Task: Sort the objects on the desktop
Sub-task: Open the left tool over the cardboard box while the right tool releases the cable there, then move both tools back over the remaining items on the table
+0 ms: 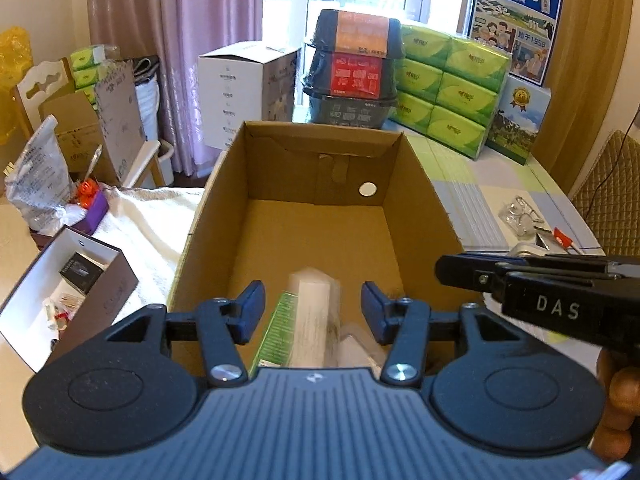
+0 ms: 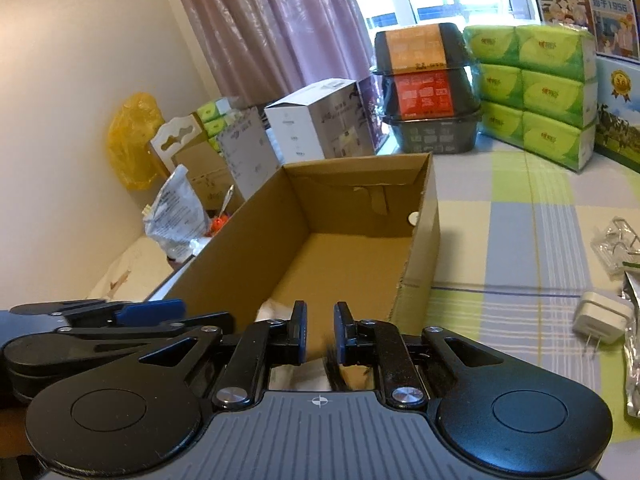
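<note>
Open brown corrugated cardboard box (image 1: 316, 216): stands on the table covered by a pastel checked cloth (image 2: 516, 216); flaps up, a small white round sticker (image 1: 367, 189) on its far inner wall; floor mostly bare.

Green-and-white rectangular carton (image 1: 304, 320): blurred, at the near end of the box, between the left gripper's fingers but touching neither. A pale, crumpled item lies just beside it to the right; cannot tell what it is.

Left gripper (image 1: 313, 312): blue-padded fingers spread wide, poised over the near rim of the box, holding nothing.

Right gripper (image 2: 320, 334): over the near right part of the box; jaws drawn close with a narrow gap. A thin dark blurred item (image 2: 333, 368) sits against the right pad; cannot tell whether it is pinched.

White square plug adapter (image 2: 600, 316): on the cloth, right of the box, prongs toward the camera.

Clear crinkled plastic packet (image 2: 614, 246): on the cloth beyond the adapter.

Silver foil pouch (image 2: 634, 344): at the right edge, just beside the adapter.

Stack of black instant-food bowls with orange and red labels (image 1: 354, 68): behind the box.

Block of green tissue packs (image 1: 448, 84): right of the bowls.

Blue milk carton case (image 1: 516, 20): behind the tissue packs.
</note>
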Available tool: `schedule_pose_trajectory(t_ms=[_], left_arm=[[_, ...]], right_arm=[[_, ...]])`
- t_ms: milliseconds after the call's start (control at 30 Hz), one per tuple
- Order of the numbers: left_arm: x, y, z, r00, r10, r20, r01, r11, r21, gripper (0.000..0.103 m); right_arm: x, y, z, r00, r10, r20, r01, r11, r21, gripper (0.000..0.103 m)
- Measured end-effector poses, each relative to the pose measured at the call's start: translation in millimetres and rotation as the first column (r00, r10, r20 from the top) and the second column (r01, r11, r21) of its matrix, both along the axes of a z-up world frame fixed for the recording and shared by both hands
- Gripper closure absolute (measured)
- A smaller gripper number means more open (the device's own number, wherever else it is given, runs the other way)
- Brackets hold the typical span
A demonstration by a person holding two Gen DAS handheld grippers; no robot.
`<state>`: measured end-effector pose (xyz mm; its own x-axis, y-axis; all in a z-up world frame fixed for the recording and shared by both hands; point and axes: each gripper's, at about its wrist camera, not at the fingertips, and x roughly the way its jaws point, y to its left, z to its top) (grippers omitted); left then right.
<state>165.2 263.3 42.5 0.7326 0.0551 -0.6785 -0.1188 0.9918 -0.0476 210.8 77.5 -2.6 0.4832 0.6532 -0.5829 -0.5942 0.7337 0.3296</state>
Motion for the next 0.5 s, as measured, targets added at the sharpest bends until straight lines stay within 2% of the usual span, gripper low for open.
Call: schedule_pose_trajectory(t_ms=[100,333,433,500], left_arm=[[-6.9,1.5,3.0,1.000,0.015,0.010,-0.015,1.000,0.000,0.055],[-34.3,-6.3,16.4,0.998,0.048,0.040,-0.048,0.999,-0.015,0.054],[-47.3,-19.1,24.8,0.997,0.047,0.062,-0.046,0.999,-0.024,0.047],[-55.7,-29.8,29.7,0.996,0.042,0.079,-0.040,0.999,-0.033,0.041]], right_arm=[[-0.9,-9.8,2.5,0.999,-0.031,0.007,0.031,0.999,0.009,0.083],[-22.6,-51.1,13.5,0.995,-0.094,0.023,0.093,0.995,0.035,0.076],[-39.5,-76.6,15.6,0.991,-0.128,0.029,0.127,0.991,0.034,0.064],[-51.1,-94.9,15.0,0.988,-0.149,0.034,0.149,0.989,0.023,0.053]])
